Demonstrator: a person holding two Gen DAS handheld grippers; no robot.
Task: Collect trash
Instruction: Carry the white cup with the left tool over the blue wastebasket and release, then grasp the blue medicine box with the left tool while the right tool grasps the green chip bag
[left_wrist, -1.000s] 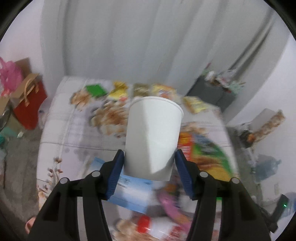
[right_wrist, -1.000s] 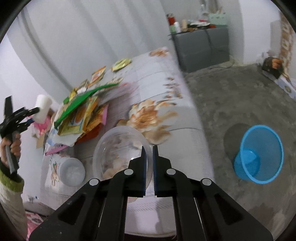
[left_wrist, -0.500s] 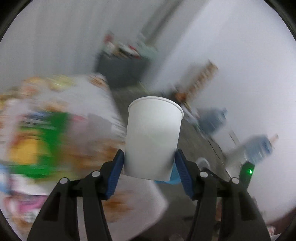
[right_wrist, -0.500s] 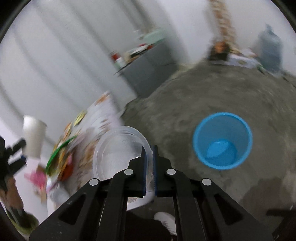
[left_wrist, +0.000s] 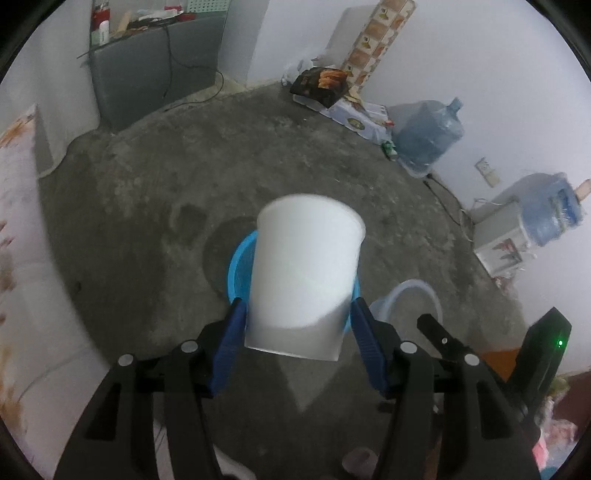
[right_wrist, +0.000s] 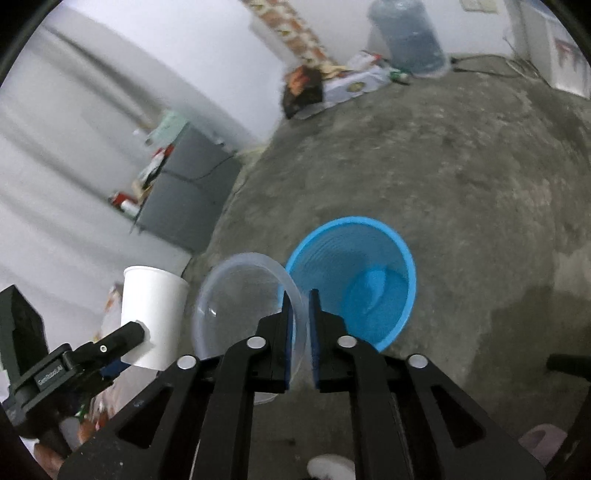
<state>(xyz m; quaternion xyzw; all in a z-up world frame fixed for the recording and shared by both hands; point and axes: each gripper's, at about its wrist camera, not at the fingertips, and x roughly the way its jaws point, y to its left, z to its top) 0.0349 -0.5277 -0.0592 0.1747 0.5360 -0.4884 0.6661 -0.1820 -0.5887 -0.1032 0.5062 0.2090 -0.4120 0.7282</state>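
Both grippers are releasing: left gripper jaws are opening around the white paper cup; right gripper jaws are opening around the clear lid's rim. The blue bin sits at 1 o'clock from the right jaws. Risk: the lid, offset toward 11 o'clock, could miss the bin.

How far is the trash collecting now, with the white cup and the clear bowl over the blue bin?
Done: both items are carried to the blue bin, which looks empty inside. In hand: the left tongs are opening around the white paper cup, right above the bin; the right tongs are opening on the rim of the clear plastic bowl, beside the bin. Left: both drops, neither item is in yet.
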